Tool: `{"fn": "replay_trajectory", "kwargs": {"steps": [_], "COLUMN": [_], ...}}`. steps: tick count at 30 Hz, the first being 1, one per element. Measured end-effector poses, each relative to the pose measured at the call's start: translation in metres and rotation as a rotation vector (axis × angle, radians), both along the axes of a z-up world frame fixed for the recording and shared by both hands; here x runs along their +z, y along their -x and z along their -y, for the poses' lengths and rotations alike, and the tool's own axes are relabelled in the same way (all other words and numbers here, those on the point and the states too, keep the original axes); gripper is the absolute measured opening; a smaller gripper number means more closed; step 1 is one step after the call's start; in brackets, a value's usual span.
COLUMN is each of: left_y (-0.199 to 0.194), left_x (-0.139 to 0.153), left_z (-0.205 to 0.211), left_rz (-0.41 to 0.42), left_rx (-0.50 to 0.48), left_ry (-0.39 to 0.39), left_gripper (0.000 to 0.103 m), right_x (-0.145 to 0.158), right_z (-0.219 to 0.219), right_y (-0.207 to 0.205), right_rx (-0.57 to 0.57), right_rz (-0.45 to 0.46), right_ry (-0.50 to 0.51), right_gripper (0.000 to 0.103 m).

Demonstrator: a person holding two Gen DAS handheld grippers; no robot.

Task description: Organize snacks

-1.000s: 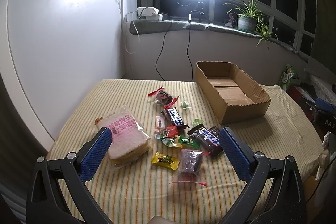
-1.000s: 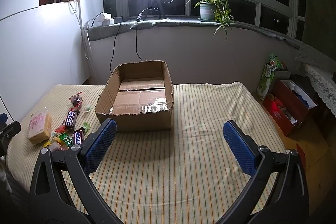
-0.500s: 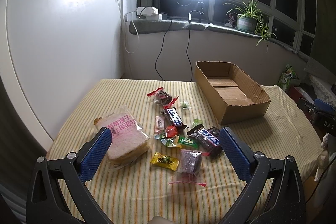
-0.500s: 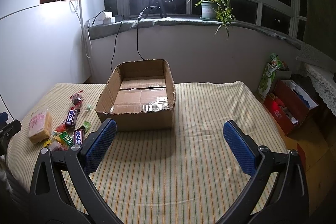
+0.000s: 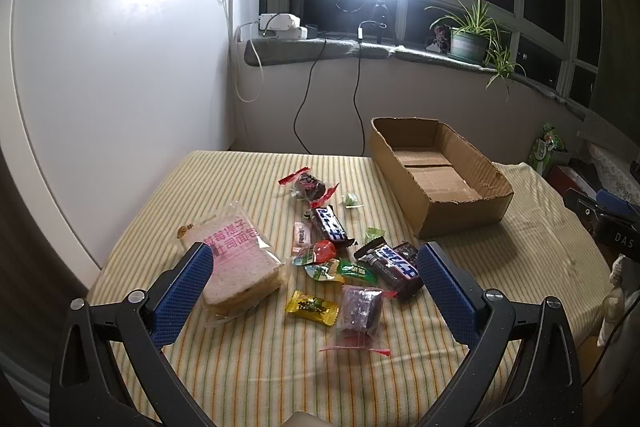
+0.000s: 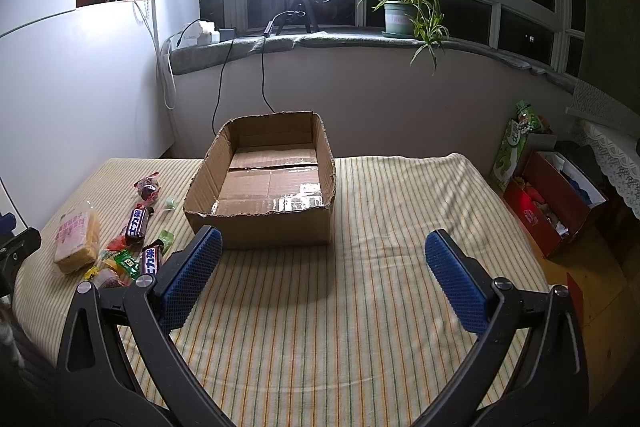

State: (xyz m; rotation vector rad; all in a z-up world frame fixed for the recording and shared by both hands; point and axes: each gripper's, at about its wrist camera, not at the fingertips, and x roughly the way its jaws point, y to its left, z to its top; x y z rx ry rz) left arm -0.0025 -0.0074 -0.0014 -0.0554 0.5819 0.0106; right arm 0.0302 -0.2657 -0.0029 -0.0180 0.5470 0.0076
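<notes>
Striped table (image 5: 248, 355), both grippers hovering, jaws wide

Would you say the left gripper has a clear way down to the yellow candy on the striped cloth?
Probably yes: the left gripper is open and empty, the yellow candy lies between its fingers' line of sight, uncovered, though the purple packet sits close beside it.
</notes>
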Motion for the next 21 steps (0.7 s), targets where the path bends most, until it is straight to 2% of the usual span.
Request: {"fn": "replay_trajectory", "kwargs": {"steps": [21], "left_y": [-0.0015], "left_x": [-0.0028], "left_z": [-0.0007], "left_rz": [-0.009], "left_rx": [-0.007], "left_ry": [0.006], "left_gripper": [0.102], "right_x": [-0.0066], "right_z": [-0.0068], "right_y": [-0.0025], "right_rx": [0.010], "right_rz": [-0.016], "right_ry": [-0.001], "right_gripper": [0.103]}}
